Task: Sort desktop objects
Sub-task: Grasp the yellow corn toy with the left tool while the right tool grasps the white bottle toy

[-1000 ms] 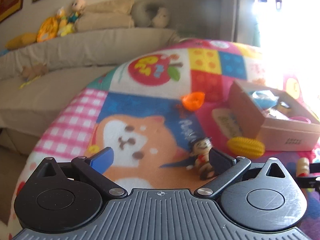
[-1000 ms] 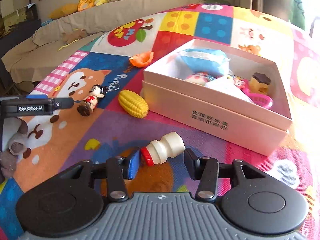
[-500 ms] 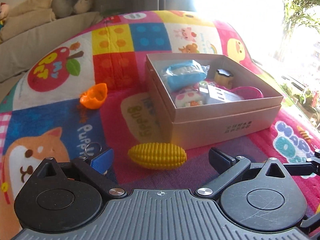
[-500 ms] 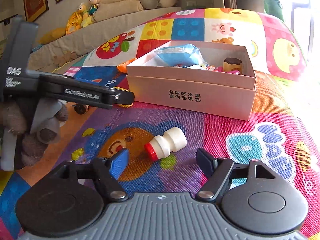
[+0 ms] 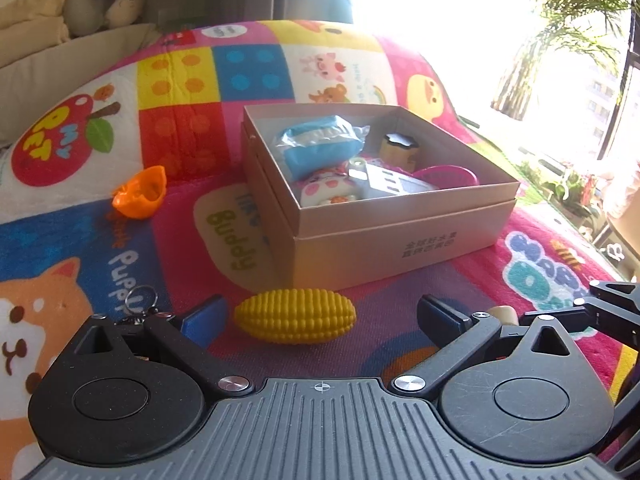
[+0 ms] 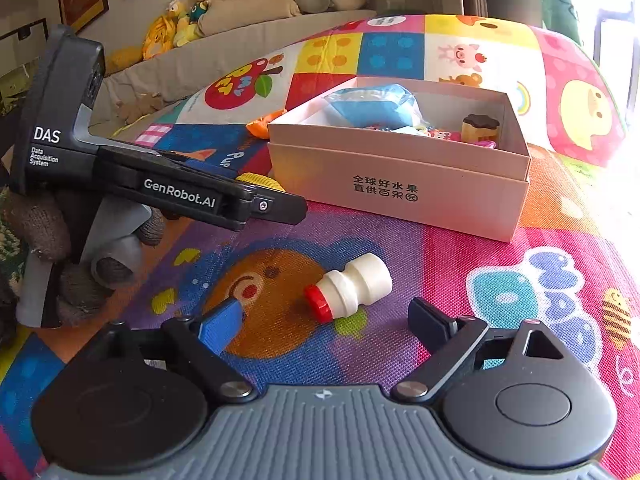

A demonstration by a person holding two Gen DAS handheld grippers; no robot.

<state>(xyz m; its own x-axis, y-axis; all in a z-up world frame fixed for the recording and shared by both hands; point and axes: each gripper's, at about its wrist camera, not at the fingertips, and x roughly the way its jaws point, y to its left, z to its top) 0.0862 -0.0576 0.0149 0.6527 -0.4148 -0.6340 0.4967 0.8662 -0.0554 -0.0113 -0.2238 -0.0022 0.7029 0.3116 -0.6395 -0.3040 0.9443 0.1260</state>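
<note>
A yellow toy corn [image 5: 294, 314] lies on the colourful mat between the fingers of my left gripper [image 5: 320, 316], which is open and not touching it. A white toy bottle with a red cap [image 6: 348, 288] lies on its side just ahead of my right gripper [image 6: 326, 318]. That gripper's jaws are opening, with the pads clear of the bottle. The open cardboard box [image 5: 400, 216] [image 6: 400, 176] stands behind both and holds a blue packet [image 5: 320, 146] and several small toys. In the right wrist view my left gripper [image 6: 280, 206] reaches in from the left.
An orange shell-shaped toy [image 5: 140, 192] lies left of the box. A metal keyring [image 5: 138, 300] shows by the left gripper's left finger. A gloved hand [image 6: 60, 240] holds the left gripper. A sofa with plush toys [image 6: 192, 12] runs behind the mat.
My left gripper swung right from the small doll to the corn, which now sits between its fingers. My right gripper's jaws widened away from the bottle, which stays on the mat.
</note>
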